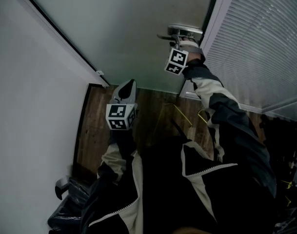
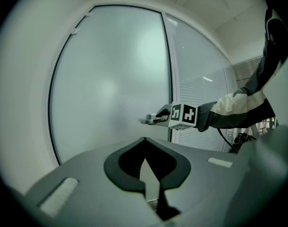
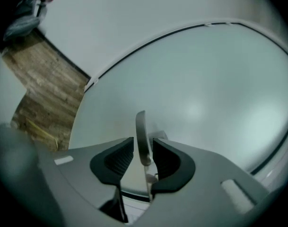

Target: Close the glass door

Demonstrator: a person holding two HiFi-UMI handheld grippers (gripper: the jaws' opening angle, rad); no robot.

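A white wall (image 1: 31, 82) ran down the left, with wooden floor (image 1: 97, 126) at its foot. The left gripper (image 1: 130, 84) hung level over that floor, well apart from the door, its fingers together with nothing between them. Ahead stood the frosted glass door (image 1: 138, 28), set between the wall and a panel of slatted blinds (image 1: 255, 43). At the door's right edge, the right gripper (image 3: 143, 148) reached the metal door handle (image 3: 140, 126). Its fingers stood partly open on either side of the lever, with a thin gap on the left side. A dark and pale sleeve (image 1: 221, 111) led back from it.
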